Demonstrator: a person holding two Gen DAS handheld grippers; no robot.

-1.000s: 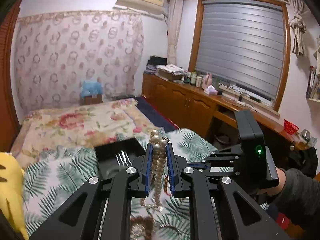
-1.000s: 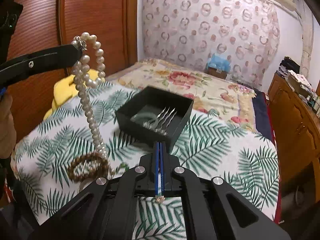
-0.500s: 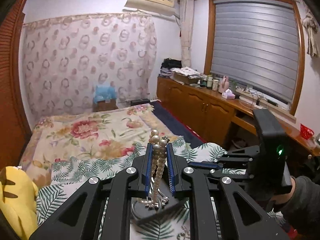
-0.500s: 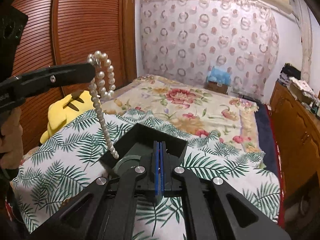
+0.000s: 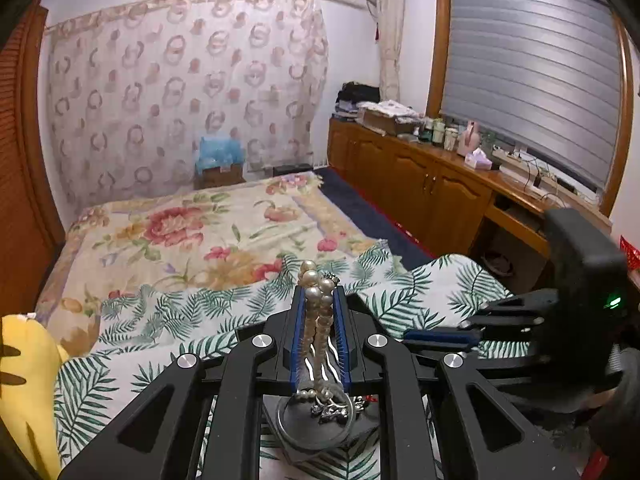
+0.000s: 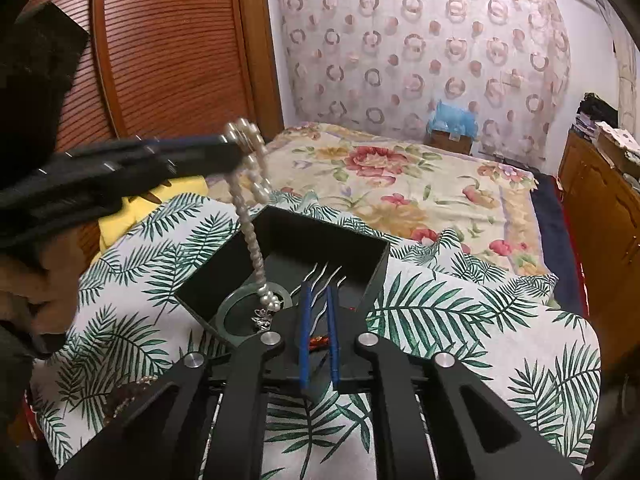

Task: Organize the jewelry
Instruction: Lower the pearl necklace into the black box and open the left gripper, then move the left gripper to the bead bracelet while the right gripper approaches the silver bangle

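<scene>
Black box (image 6: 280, 256) on the bed holds a green bangle (image 6: 236, 308) and silver hairpins (image 6: 324, 276). Left gripper (image 5: 319, 300) pinches the pearl necklace (image 6: 250, 216), dangling into it. Right gripper (image 6: 318, 320) is slightly open, empty.

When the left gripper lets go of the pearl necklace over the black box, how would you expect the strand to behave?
Probably floppy: the pearl necklace hangs limp from the left gripper, its low end by the green bangle inside the black box. It would likely collapse into a heap. The round beads may slide, but the box walls should contain them.
</scene>
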